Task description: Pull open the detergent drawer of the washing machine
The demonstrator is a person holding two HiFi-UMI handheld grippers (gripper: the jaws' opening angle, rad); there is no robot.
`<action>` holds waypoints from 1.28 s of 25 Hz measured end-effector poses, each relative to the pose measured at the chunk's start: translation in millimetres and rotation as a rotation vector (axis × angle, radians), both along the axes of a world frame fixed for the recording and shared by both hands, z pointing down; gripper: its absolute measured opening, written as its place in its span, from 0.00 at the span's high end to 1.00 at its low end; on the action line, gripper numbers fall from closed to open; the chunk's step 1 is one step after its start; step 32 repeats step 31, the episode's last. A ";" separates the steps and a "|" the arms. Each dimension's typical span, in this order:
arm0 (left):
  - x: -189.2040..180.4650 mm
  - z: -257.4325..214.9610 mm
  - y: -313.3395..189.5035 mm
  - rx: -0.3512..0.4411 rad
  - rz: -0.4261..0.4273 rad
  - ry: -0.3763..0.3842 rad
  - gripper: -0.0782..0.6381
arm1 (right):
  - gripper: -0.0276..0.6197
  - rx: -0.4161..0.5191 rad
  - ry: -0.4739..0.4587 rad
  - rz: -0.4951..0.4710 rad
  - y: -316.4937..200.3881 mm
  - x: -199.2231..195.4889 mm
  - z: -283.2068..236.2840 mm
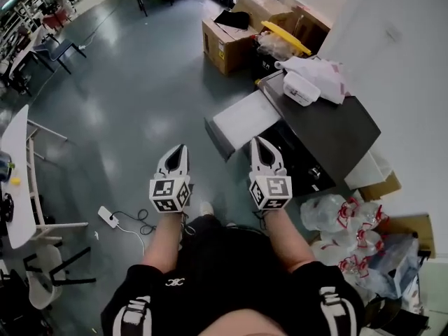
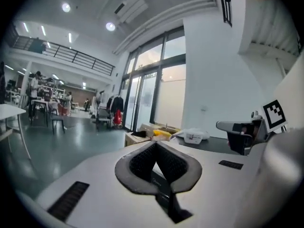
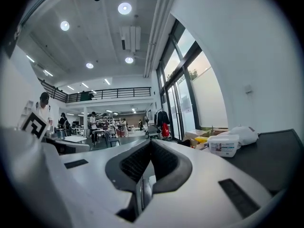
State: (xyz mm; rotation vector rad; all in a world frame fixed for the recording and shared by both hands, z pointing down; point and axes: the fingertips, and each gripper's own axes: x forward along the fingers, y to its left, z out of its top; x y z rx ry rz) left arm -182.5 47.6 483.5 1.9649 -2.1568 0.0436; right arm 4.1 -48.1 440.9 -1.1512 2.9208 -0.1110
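You hold both grippers level in front of you, clear of the washing machine (image 1: 329, 128). The left gripper (image 1: 180, 148) has its fingers pressed together on nothing, and the right gripper (image 1: 257, 142) has its fingers meeting, also empty. The white detergent drawer (image 1: 245, 117) juts from the machine's front, just beyond your right gripper's tips.

Glossy grey floor (image 1: 140, 82), tall windows (image 2: 152, 94)
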 end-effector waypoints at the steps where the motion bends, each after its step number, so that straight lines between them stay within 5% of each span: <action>1: 2.0 -13.4 4.5 0.016 -0.009 -0.009 0.89 | 0.96 0.015 -0.006 -0.007 2.0 -3.5 -6.5; 10: -12.3 -80.2 21.5 0.104 -0.031 -0.098 0.89 | 0.96 0.121 -0.052 -0.037 12.8 -39.2 -49.3; 32: -52.4 -90.2 40.2 0.114 -0.013 -0.109 0.89 | 0.96 0.148 -0.032 -0.068 38.8 -86.1 -55.2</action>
